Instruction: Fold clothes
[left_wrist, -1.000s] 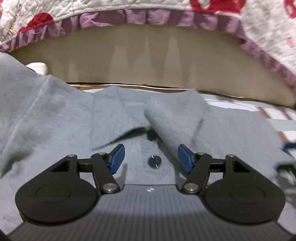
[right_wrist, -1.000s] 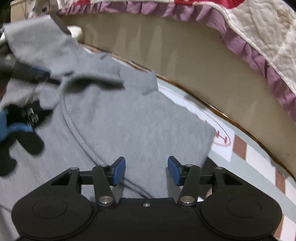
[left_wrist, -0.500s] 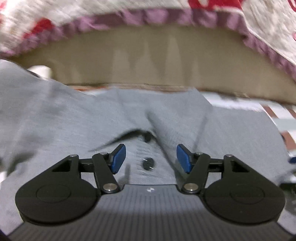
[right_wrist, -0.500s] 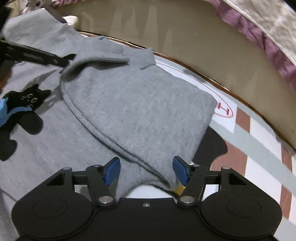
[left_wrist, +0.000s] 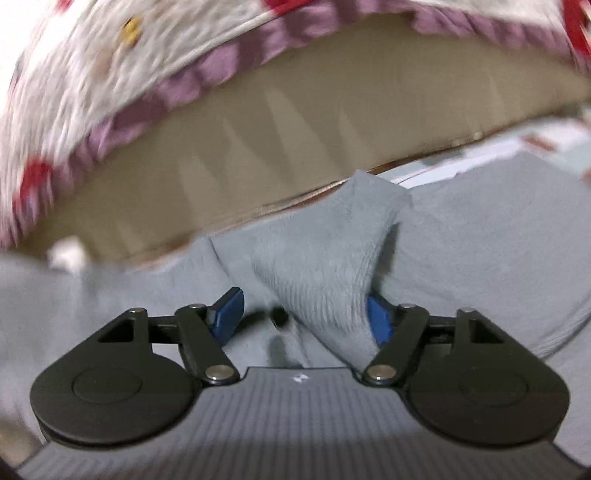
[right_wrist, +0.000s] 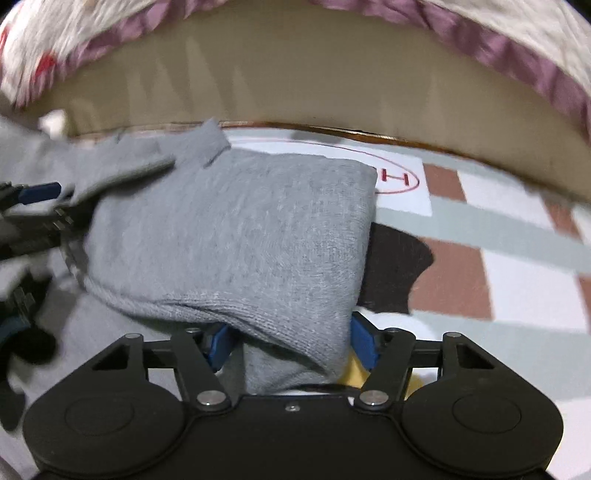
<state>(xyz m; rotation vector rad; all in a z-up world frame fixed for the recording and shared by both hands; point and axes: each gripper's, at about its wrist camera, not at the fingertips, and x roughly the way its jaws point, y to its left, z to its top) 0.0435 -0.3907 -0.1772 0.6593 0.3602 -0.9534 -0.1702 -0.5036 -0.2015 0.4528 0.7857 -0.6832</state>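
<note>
My left gripper (left_wrist: 304, 319) has its blue pads spread wide, nothing pinched; the collar flap (left_wrist: 325, 266) of the grey polo shirt (left_wrist: 480, 251) now stands up between them and hides part of the right pad, where a second ago it lay further ahead. One dark button (left_wrist: 279, 316) on the placket shows between the pads, blurred.

My right gripper (right_wrist: 290, 345) is also spread, pads on either side of the folded-over sleeve (right_wrist: 236, 243); I can't call it a grip. Since half a second ago the sleeve fold has come closer and now covers both pad tips.

The shirt lies on the checked mat (right_wrist: 498, 266) by the red H mark (right_wrist: 395, 177), beside the beige bed base (right_wrist: 295, 81) under the quilt with purple frill (left_wrist: 110, 66). Both views are motion-blurred.
</note>
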